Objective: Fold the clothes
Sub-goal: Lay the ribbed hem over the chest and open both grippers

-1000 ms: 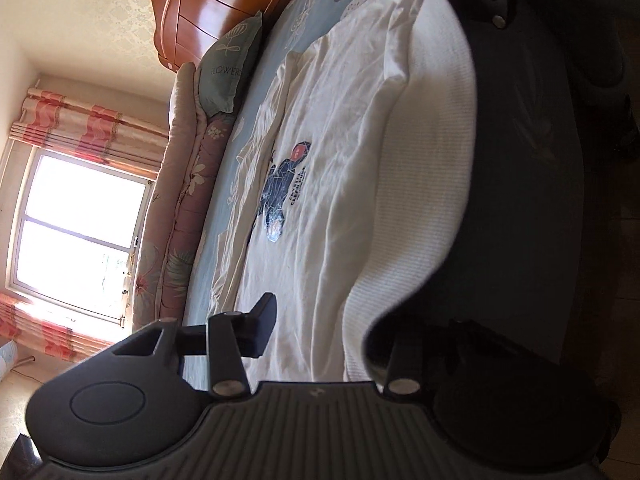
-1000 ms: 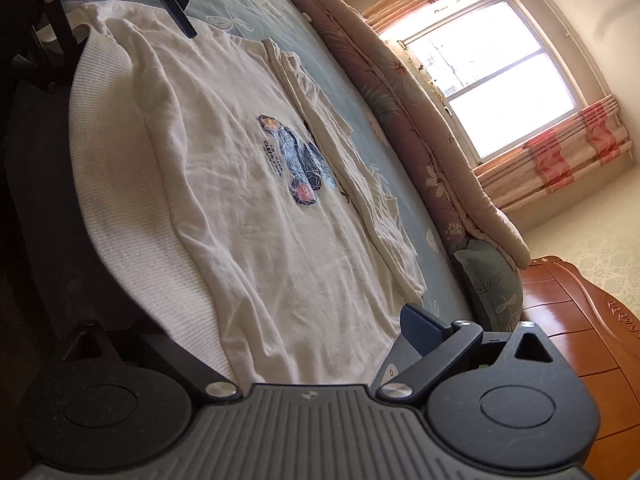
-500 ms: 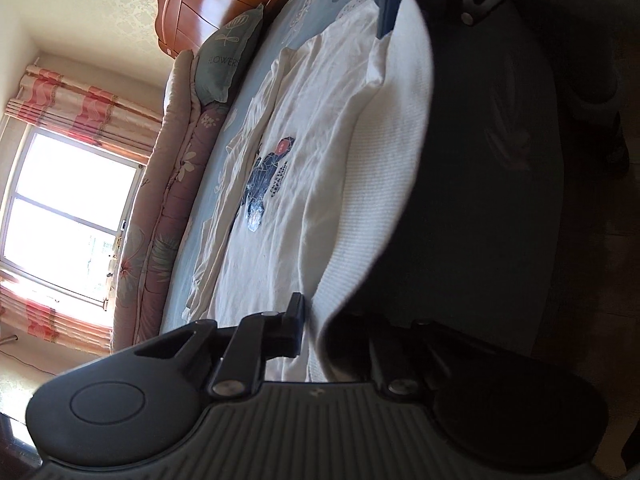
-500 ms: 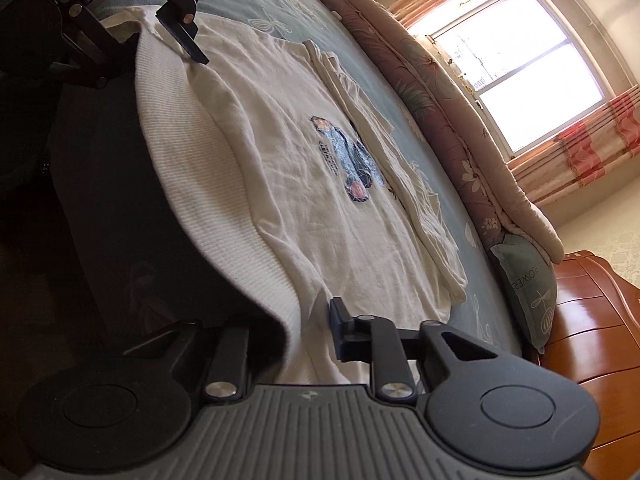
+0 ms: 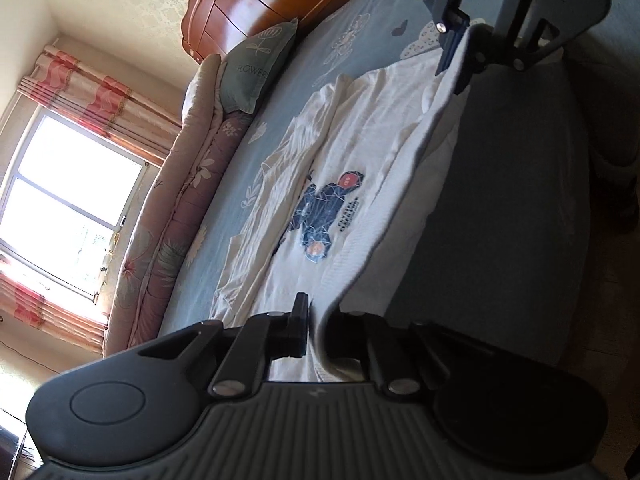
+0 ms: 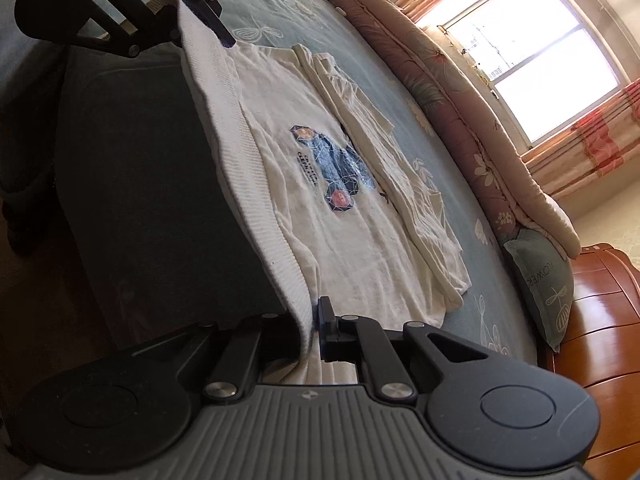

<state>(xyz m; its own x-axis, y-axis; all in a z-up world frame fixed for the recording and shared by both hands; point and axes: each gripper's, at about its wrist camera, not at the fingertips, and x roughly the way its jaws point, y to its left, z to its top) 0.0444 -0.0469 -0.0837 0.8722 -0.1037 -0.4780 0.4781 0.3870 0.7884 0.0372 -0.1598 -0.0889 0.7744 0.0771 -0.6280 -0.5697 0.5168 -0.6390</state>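
1. In the left wrist view the window (image 5: pixel 68 216) with its pink striped curtain (image 5: pixel 92 100) fills the left side of the frame, and a long rolled quilt (image 5: pixel 176 216) lies along the far edge of the bed (image 5: pixel 360 40).
2. A green pillow (image 5: pixel 256 68) leans at the head of the bed, next to the wooden headboard (image 5: pixel 256 0) in the upper middle.
3. The white sweater (image 5: pixel 360 160) lies spread flat on the blue sheet in the middle of the frame, with its dark blue print facing up.
4. The left tool (image 5: pixel 316 332), at the bottom centre, is closed on the ribbed hem of the sweater; the cloth goes between its two fingers.
5. The right tool (image 5: pixel 460 56), in the upper right, is also closed on this same hem edge at the other corner.
6. The hem is lifted between both tools, above the dark side of the bed on the right.
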